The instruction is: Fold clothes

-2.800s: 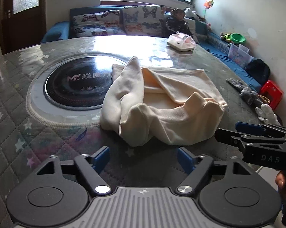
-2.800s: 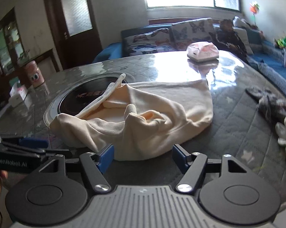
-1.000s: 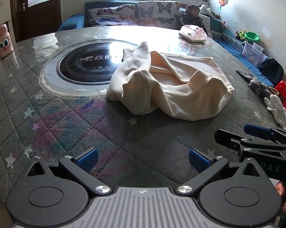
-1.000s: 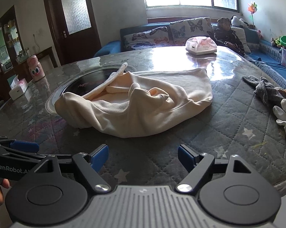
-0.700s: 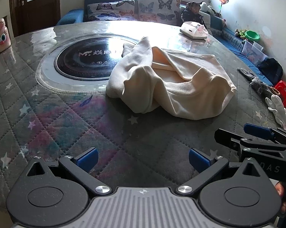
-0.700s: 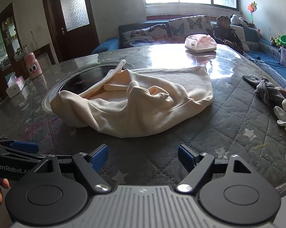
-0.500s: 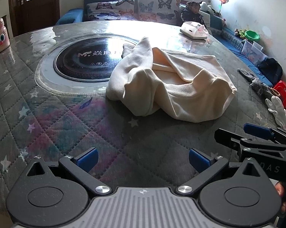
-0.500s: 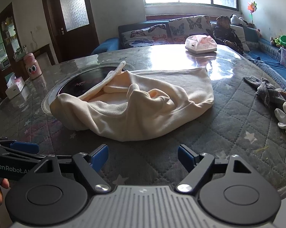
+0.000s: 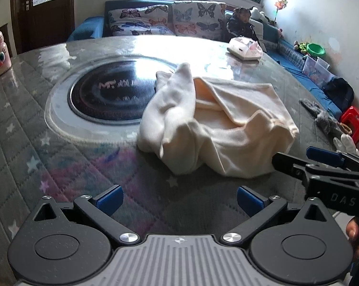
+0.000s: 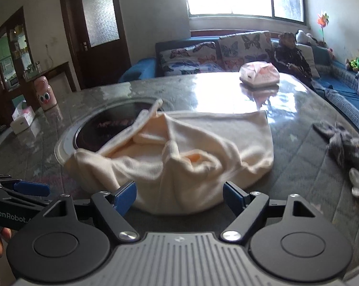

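Both hand-held grippers are spread and holding nothing: the left hand-held gripper (image 9: 178, 197) hangs over bare tabletop (image 9: 60, 166) short of the cloth, and the right hand-held gripper (image 10: 179, 194) sits just at the near fold of it. The garment (image 9: 217, 126) lies crumpled in a heap near the middle of the tabletop, its far left edge draped over the dark round inset (image 9: 110, 95).

Risks, as I judge them: pinching the bunched near fold could catch several layers at once, so the cloth would lift as a lump and not spread flat. No clear hem or corner shows from here, so a wrong grab is likely. Dragging it over the glossy surface could slide the whole heap toward the tissue box (image 10: 259, 74) or the gloves (image 10: 348, 147).
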A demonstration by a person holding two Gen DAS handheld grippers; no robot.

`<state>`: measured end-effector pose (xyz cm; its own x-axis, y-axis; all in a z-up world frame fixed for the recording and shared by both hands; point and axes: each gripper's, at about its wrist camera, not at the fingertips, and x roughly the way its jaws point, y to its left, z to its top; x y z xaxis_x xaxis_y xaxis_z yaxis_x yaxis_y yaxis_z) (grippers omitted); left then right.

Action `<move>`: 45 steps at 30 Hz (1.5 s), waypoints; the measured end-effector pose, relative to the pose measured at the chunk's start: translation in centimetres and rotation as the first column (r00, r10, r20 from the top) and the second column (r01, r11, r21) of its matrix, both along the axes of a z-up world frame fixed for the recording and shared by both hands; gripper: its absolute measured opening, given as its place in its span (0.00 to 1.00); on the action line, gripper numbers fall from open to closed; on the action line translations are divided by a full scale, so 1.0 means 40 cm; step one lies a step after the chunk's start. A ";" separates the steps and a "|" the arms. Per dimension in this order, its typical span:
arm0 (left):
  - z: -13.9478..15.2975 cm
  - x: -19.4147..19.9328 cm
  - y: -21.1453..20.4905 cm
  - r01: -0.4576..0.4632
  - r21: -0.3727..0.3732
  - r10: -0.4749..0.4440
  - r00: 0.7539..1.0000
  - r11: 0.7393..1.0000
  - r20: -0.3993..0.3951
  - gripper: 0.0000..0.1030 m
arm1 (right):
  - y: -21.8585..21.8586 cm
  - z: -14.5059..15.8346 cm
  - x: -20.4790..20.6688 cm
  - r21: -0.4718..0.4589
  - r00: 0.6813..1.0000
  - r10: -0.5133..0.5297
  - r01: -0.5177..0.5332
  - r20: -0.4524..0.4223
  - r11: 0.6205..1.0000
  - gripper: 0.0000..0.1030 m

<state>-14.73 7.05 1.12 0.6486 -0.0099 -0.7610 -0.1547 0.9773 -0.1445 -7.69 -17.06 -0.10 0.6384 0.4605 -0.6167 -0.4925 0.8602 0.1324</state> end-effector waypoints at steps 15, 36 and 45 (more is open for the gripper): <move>0.076 0.158 0.050 0.036 0.056 -0.042 0.995 0.998 0.095 1.00 | 0.084 0.046 0.210 -0.050 0.992 0.122 -0.121 0.023 0.991 0.60; -0.063 0.340 0.059 0.130 0.093 -0.130 0.992 0.987 -0.008 0.51 | 0.255 -0.069 0.433 -0.114 0.953 0.291 -0.300 -0.091 0.947 0.13; -0.042 0.279 0.105 0.074 0.046 -0.076 0.996 0.996 0.042 0.12 | 0.122 0.006 0.365 -0.144 0.983 0.163 -0.150 0.086 0.978 0.03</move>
<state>-3.55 11.25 -0.57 0.6796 -0.0266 -0.7331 -0.0751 0.9916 -0.1057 6.90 -12.19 0.15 0.6249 0.4758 -0.6190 -0.6274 0.7779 -0.0355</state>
